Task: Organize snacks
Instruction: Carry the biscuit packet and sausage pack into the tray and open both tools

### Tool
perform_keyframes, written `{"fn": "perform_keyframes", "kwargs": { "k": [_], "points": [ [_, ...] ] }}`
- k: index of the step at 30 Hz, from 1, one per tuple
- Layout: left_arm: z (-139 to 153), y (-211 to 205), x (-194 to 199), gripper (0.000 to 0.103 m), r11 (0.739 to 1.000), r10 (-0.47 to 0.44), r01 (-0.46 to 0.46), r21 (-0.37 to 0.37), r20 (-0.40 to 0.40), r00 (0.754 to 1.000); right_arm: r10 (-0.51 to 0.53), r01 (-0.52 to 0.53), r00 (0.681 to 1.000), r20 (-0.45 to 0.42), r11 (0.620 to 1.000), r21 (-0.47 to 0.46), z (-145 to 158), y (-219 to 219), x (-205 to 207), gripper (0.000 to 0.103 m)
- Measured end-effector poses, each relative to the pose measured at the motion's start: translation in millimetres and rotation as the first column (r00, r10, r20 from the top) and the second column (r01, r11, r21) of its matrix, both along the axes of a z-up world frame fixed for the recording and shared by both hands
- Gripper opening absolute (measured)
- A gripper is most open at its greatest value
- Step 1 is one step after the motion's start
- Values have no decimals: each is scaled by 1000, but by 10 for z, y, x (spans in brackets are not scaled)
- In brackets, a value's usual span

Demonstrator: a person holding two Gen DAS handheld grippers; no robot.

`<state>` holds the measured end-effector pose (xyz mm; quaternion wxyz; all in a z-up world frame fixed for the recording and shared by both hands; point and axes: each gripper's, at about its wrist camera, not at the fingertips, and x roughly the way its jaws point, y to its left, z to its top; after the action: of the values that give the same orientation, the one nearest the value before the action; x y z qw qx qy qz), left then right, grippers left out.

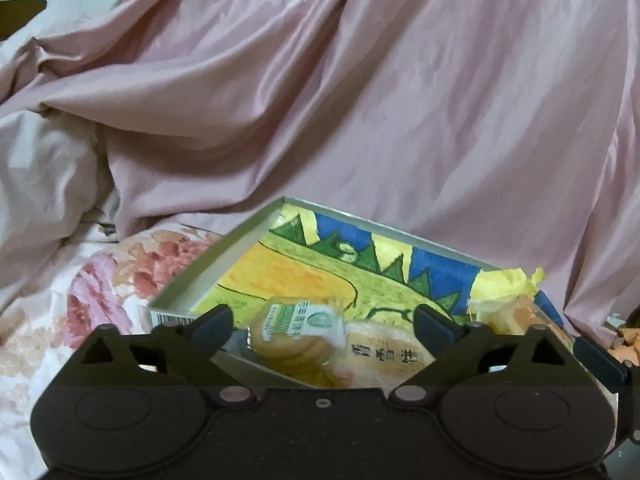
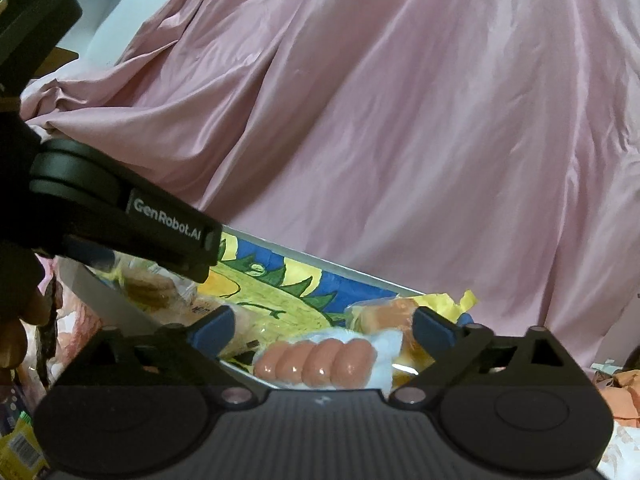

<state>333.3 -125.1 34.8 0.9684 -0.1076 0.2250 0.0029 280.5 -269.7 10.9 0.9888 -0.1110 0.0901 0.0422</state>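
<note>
Left tongs (image 1: 323,322): both fingers spread wide apart, blue-padded tips level with each other, nothing clamped between them; body held low and roughly horizontal. In the right wrist view the left unit's black body crosses the upper left, angled downward to the right. Right tongs (image 2: 323,322): fingers likewise spread wide, tips level, nothing gripped. The person's left hand (image 2: 18,320) shows at the left edge of the right wrist view, fingers curled

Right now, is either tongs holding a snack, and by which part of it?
No. The left tongs are open above the cookie packet, and the right tongs are open above the sausage pack; neither grips anything.
</note>
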Motion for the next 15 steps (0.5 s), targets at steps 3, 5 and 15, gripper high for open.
{"fn": "perform_keyframes", "kwargs": {
  "k": [3, 5, 15],
  "points": [
    [73, 22, -98, 102, 1000, 12, -12, 5, 34, 999, -1, 1, 1000, 6, 1000, -2, 4, 10, -25, 102],
    [120, 37, -169, 102, 1000, 16, -17, 16, 54, 998, -4, 4, 1000, 17, 1000, -2, 12, 19, -65, 103],
    [265, 195, -649, 102, 998, 33, -38, 45, 109, 994, -1, 0, 997, 75, 1000, 19, 193, 27, -420, 103]
  ]
}}
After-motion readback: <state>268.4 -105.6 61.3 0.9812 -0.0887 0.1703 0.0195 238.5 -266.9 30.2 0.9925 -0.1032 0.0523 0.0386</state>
